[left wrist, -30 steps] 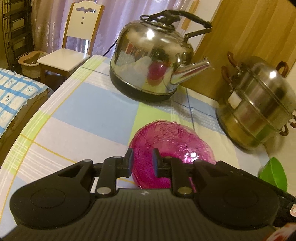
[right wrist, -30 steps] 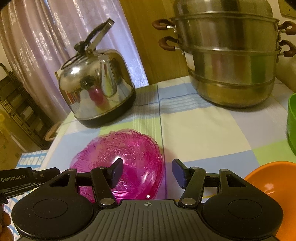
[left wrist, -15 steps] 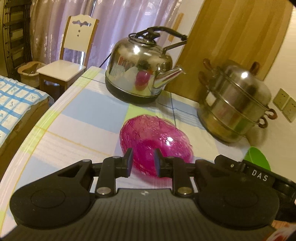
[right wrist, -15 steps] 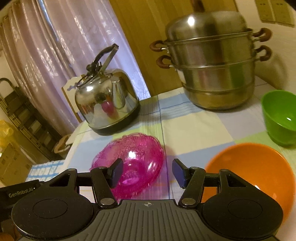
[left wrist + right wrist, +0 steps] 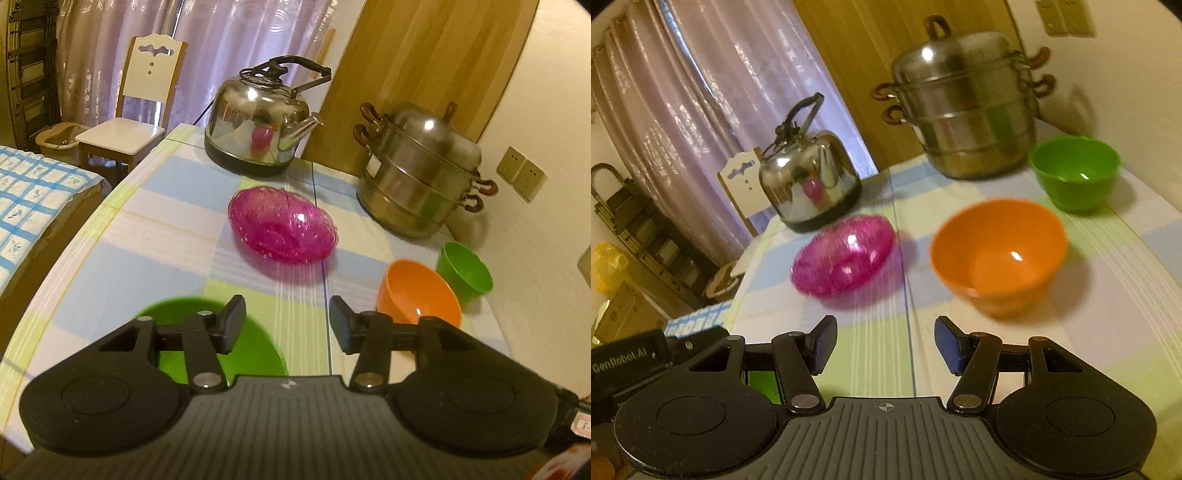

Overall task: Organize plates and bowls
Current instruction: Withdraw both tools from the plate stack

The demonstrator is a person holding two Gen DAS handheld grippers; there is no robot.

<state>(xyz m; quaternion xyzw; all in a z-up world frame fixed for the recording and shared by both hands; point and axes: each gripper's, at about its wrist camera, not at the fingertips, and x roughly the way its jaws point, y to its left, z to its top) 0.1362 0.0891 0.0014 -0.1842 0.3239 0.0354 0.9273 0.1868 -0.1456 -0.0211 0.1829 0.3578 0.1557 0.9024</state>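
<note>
Left gripper (image 5: 287,325) hangs over the near part of the table (image 5: 110,266), jaws opening w/ nothing between them — only checked cloth shows in the gap. Under its left finger sits a green plate (image 5: 255,345), partly hidden by the gripper body.

Right gripper (image 5: 884,344) also stands apart, jaws about half spread and empty, striped cloth visible between the blue pads (image 5: 822,345).

Where the dishes are:
- Pink glass bowl (image 5: 282,230) – mid-table, resting tilted on its side w/ the opening facing the near-right; well apart from both grippers. In the right wrist view it's blurred (image 5: 844,266).
- Orange bowl (image 5: 997,254) – upright, right of the pink one, near the right gripper but not touching it.
- Small green bowl (image 5: 1075,171) – upright, far-right, just beyond the orange bowl and near the steamer pot (image 5: 964,107).

Far side of the table: steel kettle (image 5: 260,134) at centre-left, stacked steamer pot at right by the wall (wooden handles, lid on). A white chair (image 5: 129,122) stands beyond the table's far-left corner — curtain (image 5: 207,48) behind it. A blue-checked cover (image 5: 33,199) lies off to the left, below table level.
</note>
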